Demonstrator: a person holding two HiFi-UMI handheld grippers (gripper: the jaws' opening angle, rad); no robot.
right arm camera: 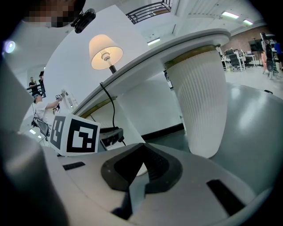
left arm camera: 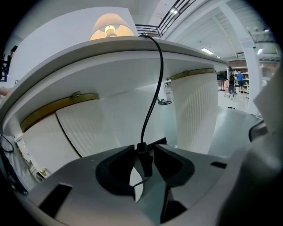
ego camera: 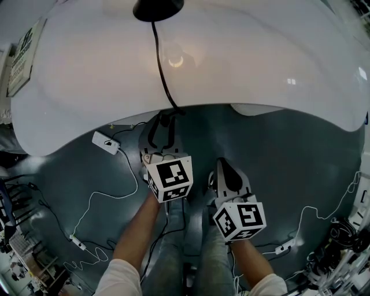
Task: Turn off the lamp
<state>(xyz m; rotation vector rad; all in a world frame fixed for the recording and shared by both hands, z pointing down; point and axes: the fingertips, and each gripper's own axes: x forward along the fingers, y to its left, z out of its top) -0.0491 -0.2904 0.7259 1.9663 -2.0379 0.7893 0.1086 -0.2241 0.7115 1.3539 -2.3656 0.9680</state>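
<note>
- The table lamp has a cream, tapered shade on a thin dark stem and a round black base. The shade glows, so the lamp is lit. It stands near the far edge of the desk.
- A thin, black, round-section cord runs from the base across the top, bends over the near rim and hangs below it.
- The hanging cord ends in a thicker black block, apparently an in-line switch.
- The left tongs are closed on this block. Their dark, curved jaw pads press it from both sides, just under the desk rim.
- The right tongs are closed tip to tip with nothing between them. They are beside the left tongs, apart from the cord, and lower than the lamp.
- The desk has a smooth, glossy white, rounded top on white, vertically ribbed, tapered pedestals.
- Each tong carries a white cube with black square markers.
- The floor is smooth and grey. A white rectangular plug block with thin white cables lies on it.
</note>
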